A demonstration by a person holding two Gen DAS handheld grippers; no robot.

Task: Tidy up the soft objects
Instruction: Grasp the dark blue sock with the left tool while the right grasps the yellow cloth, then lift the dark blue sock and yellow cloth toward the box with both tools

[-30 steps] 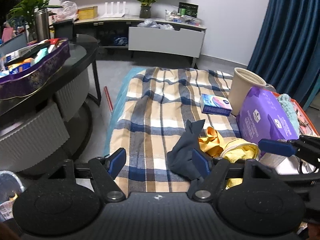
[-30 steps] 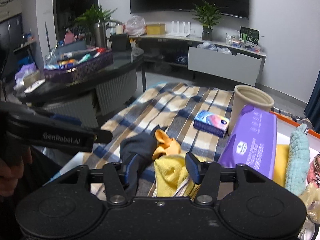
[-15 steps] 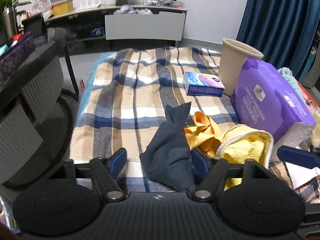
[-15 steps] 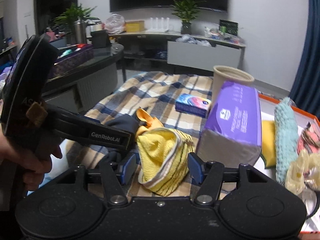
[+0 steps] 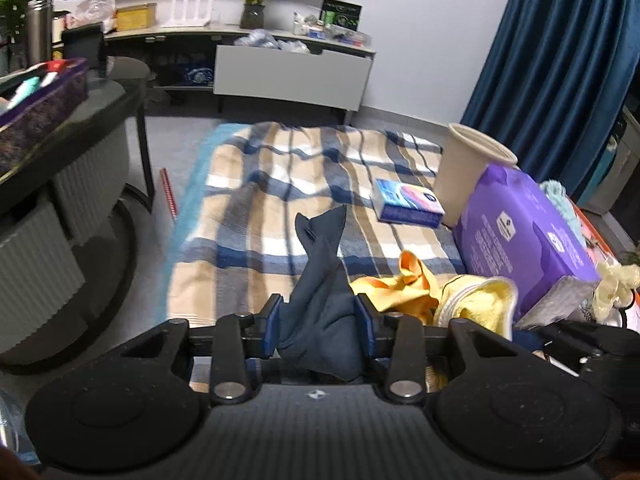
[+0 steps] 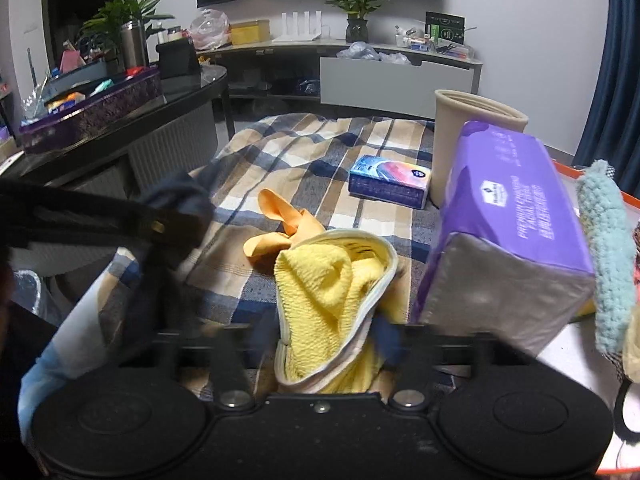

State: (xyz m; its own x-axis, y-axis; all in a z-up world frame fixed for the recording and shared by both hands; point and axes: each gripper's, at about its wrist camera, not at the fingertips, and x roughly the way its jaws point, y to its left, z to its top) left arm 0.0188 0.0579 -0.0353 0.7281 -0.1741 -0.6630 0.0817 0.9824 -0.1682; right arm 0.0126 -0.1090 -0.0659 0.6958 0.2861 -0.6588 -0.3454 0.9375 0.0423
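Observation:
A dark navy cloth (image 5: 320, 280) lies on the plaid blanket (image 5: 260, 184), and my left gripper (image 5: 318, 324) is shut on its near end. An orange cloth (image 5: 404, 280) lies beside it. A yellow towel with a white striped rim (image 6: 332, 284) sits at the blanket's near edge; my right gripper (image 6: 326, 336) has closed in around it, its fingers blurred. The yellow towel also shows in the left wrist view (image 5: 476, 304). The left gripper and navy cloth (image 6: 180, 200) appear at the left of the right wrist view.
A purple tissue pack (image 6: 508, 216), a beige cup (image 6: 472, 136), and a small blue box (image 6: 390, 180) stand on the right of the blanket. A teal knitted item (image 6: 604, 248) lies in an orange-rimmed tray. A dark round table (image 5: 60, 128) is at the left.
My left gripper closed on the navy cloth, which was between open fingers before. My right gripper moved in and narrowed around the yellow towel.

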